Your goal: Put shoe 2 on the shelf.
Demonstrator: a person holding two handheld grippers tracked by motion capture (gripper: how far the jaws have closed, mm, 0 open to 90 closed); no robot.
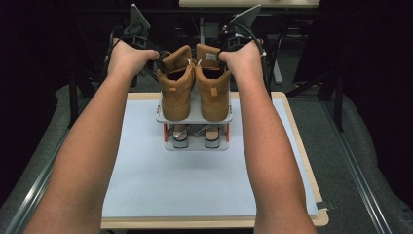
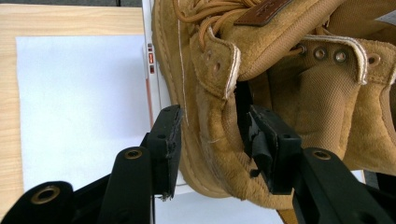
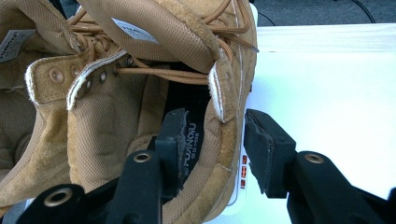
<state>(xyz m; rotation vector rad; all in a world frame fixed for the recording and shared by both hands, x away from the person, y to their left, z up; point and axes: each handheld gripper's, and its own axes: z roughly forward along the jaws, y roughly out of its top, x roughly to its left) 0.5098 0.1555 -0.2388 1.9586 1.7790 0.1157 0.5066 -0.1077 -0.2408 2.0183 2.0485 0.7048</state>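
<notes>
A pair of tan suede boots stands on the top shelf of a small grey rack (image 1: 195, 118): the left boot (image 1: 175, 92) and the right boot (image 1: 214, 92). My left gripper (image 2: 212, 135) straddles the outer collar wall of the left boot (image 2: 215, 93), one jaw inside the opening and one outside. It is open, its pads close to the suede without squeezing it. My right gripper (image 3: 212, 140) straddles the right boot's (image 3: 116, 116) outer wall the same way, with a slit of rack showing beside the outer pad. In the high view both grippers (image 1: 158, 56) (image 1: 221, 53) sit behind the hands.
The rack's lower shelf holds a pair of silver heeled sandals (image 1: 180, 136). The rack stands at the far middle of a white sheet (image 1: 185, 185) on a wooden table (image 1: 209, 223). Dark stands and cables lie beyond the far edge.
</notes>
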